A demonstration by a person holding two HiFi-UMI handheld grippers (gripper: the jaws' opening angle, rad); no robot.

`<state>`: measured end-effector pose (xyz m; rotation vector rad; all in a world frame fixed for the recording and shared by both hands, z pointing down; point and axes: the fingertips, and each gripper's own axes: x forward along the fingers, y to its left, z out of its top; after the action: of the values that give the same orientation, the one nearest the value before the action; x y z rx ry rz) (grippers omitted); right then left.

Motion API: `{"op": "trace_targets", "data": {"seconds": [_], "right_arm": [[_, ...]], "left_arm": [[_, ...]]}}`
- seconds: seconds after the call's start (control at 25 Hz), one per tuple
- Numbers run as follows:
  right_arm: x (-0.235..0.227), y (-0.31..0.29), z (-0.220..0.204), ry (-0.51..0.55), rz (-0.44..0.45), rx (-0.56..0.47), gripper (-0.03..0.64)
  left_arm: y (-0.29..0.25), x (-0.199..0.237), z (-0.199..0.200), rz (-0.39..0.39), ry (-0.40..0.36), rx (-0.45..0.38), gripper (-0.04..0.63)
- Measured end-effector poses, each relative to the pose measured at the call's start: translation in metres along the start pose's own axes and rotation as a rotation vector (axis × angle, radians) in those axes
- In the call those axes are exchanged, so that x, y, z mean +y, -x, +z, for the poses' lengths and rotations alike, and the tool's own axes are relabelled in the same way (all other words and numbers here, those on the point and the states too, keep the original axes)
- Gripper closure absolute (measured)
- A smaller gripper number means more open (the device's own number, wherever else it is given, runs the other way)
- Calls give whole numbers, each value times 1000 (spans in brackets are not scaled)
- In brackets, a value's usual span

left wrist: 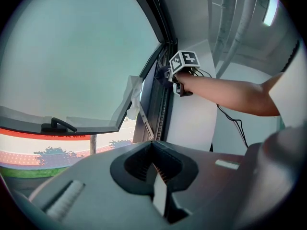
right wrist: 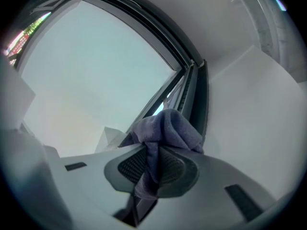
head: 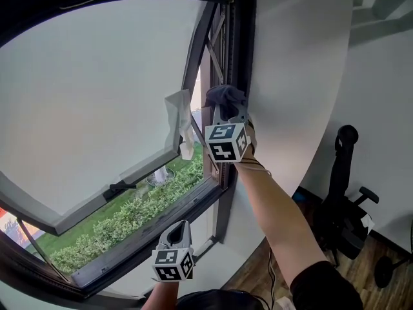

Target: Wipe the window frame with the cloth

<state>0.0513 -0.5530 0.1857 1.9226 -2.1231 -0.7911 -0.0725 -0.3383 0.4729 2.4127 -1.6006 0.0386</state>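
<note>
Right gripper (right wrist: 152,166) is clenched on the cloth (right wrist: 165,128). Purple-grey fabric is pinched between the pads, with a bunched wad sticking out past the tips. In head view the wad sits against the dark vertical frame (head: 237,50) on the window's 3 o'clock side, about 1 o'clock from picture center. White wall (head: 297,63) is just beyond at 3 o'clock. Left gripper (left wrist: 152,163) is low at 6 o'clock, jaws closed together with nothing between them, well apart from the cloth. Sash (head: 97,102) is tilted open outward, with the handle (left wrist: 57,125) on its bottom rail. Hedge (head: 129,221) shows through the gap at 7 o'clock.
</note>
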Motion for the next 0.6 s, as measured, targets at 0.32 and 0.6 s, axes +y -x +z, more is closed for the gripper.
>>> {"op": "trace_targets", "data": {"seconds": [0.32, 0.6], "right_arm": [[16, 7, -27, 52, 35, 35, 563], [39, 14, -65, 116, 76, 104, 563]], "left_arm": [[1, -10, -11, -2, 11, 22, 588], [1, -17, -19, -13, 19, 37, 588]]}}
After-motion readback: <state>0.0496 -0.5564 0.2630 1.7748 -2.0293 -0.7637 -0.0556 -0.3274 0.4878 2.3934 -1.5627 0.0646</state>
